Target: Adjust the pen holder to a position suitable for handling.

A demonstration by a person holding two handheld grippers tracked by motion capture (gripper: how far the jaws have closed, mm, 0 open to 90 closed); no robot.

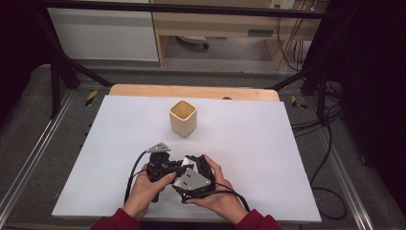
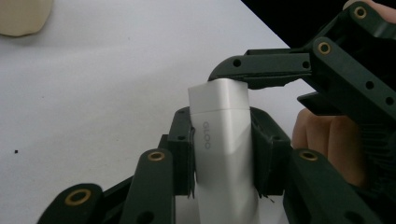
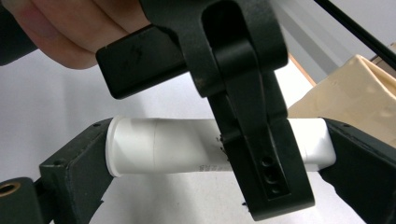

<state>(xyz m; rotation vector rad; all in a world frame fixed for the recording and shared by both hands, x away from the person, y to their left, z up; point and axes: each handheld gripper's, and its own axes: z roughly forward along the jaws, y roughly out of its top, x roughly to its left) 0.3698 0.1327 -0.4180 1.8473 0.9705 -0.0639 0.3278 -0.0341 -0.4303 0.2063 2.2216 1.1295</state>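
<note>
- The table (image 1: 119, 143), topped with a pale grey-white sheet, takes up the middle of the high view; a strip of bare wood shows along its far edge.
- A person's two hands come in at the bottom centre of the high view, the left hand (image 1: 143, 189) and the right hand (image 1: 218, 191) close together, red sleeves at the very bottom edge.
- A beige square cup (image 1: 183, 118) stands upright just above the centre of the high view, well apart from the hands; it also shows at the upper left corner of the left gripper view and at the right edge of the right gripper view.
- The left gripper (image 2: 223, 135) rises from the bottom of its own view; its fingers (image 2: 183, 140) pinch a white glue stick on both flanks.
- The right gripper (image 3: 219, 149) holds the same stick lengthwise in its own view: its fingers (image 3: 74, 163) press on the two ends, one at lower left and one at lower right of the frame.
- The white glue stick (image 2: 222, 140) sits in the lower centre of the left gripper view, lettered "GLOO" on its side, held between both grippers above the near part of the table; a seam marks off its cap.
</note>
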